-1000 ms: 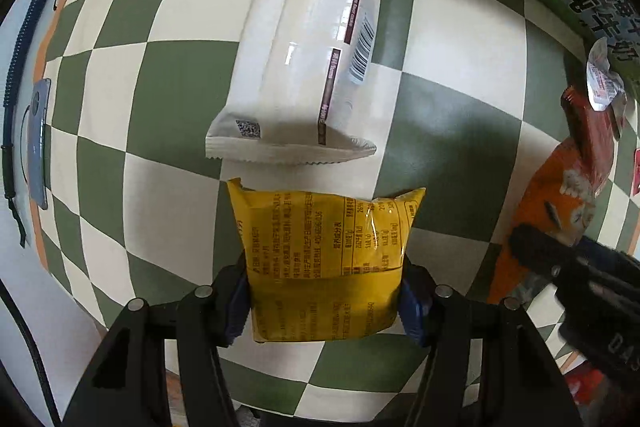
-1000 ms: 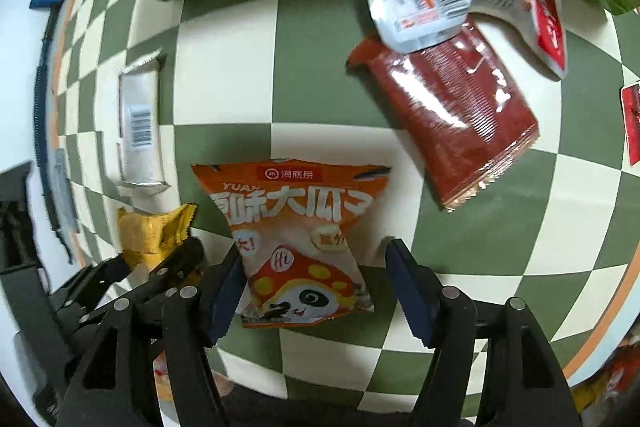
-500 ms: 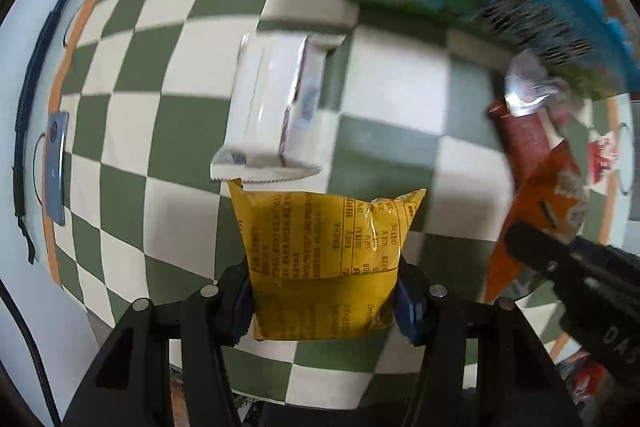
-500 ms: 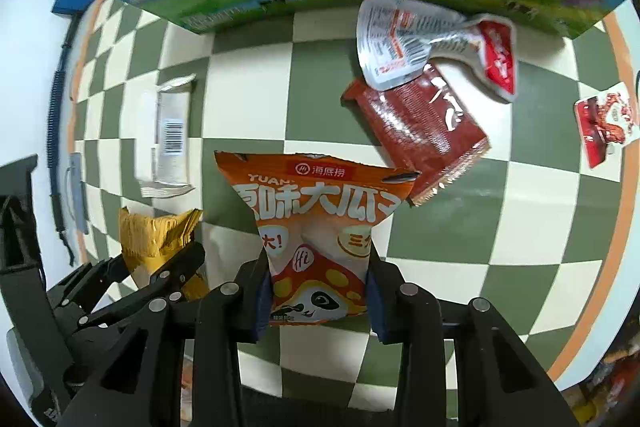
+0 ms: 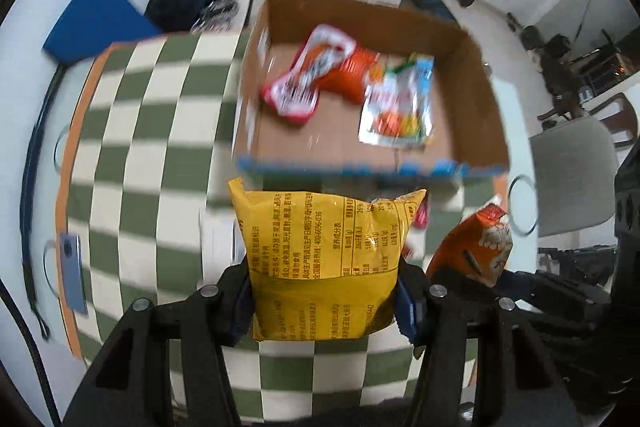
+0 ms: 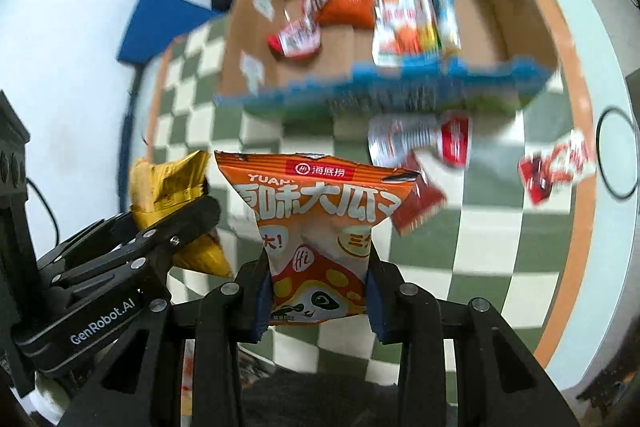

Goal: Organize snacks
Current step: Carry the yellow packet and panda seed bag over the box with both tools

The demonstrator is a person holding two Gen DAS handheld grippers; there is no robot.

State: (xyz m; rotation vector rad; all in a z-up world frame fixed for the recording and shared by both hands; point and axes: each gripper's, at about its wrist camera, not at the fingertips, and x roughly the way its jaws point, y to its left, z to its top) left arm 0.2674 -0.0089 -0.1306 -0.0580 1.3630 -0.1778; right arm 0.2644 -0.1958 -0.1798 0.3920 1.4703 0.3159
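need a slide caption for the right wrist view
Right gripper holds orange seed packet above checkered table, facing open cardboard box.

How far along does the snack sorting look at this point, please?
Partly done. The cardboard box already holds several packets, though blur hides the exact count. In hand: the left gripper clamps the yellow packet, the right gripper the orange packet. Left: red packets on the checkered cloth.

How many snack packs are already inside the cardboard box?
3 visible: a red-and-white pack at the left, an orange pack in the middle, a colourful pack at the right. The picture is blurred, so another may be hidden in the box.
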